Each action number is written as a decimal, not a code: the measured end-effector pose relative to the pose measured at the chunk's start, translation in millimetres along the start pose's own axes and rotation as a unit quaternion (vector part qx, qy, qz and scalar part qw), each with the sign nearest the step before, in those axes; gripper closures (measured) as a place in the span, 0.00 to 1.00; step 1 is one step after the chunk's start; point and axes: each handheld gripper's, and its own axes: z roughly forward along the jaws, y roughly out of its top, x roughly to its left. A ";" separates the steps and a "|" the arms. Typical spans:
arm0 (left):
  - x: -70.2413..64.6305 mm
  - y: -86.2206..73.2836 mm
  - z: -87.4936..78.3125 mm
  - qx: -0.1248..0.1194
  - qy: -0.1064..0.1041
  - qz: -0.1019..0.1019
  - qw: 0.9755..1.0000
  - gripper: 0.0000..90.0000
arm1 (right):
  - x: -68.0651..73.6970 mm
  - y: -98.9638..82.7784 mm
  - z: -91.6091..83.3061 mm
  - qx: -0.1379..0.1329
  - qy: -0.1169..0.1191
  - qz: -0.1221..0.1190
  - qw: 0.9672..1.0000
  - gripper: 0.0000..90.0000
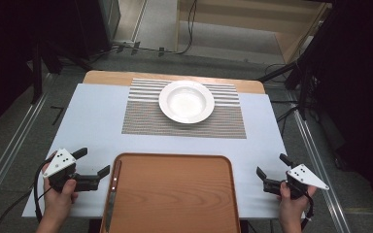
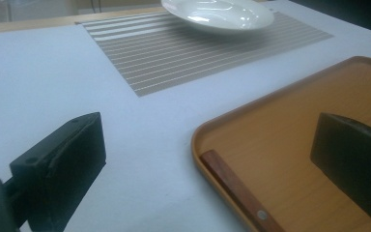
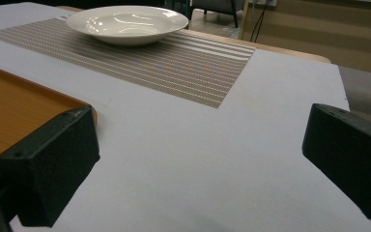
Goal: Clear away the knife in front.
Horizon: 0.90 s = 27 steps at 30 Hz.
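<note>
A white deep plate [image 1: 186, 101] rests on a grey striped placemat [image 1: 141, 121] at the far middle of the table. Close to the front edge lies a wooden tray [image 1: 175, 194], and a knife [image 1: 111, 194] with a wooden handle [image 2: 236, 186] lies along its left inner edge. My left gripper [image 1: 93, 162] is open just left of the tray's near-left corner [image 2: 200, 135], one jaw over the tray and one over the table. My right gripper [image 1: 273, 166] is open to the right of the tray, holding nothing, with bare table between its jaws.
A white cover [image 1: 97, 121] spreads over the table, and a wooden strip [image 1: 107, 76] shows along the far edge. Beyond the table are a dark floor, cables [image 1: 189, 29] and stand legs [image 1: 296, 82]. Metal rails [image 1: 9, 145] run along both sides.
</note>
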 end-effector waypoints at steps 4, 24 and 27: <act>6.0 -2.0 -2.0 0.000 0.006 -0.001 1.000 0.00 | -0.1 0.0 0.0 0.000 0.000 0.000 1.000 0.00; 40.8 -11.9 -17.3 -0.010 0.047 -0.026 0.999 0.00 | 0.0 0.0 0.3 0.001 -0.002 0.002 1.000 0.00; 45.7 -13.1 -19.4 -0.011 0.053 -0.028 0.998 0.00 | 0.0 0.0 0.3 0.001 -0.002 0.002 1.000 0.00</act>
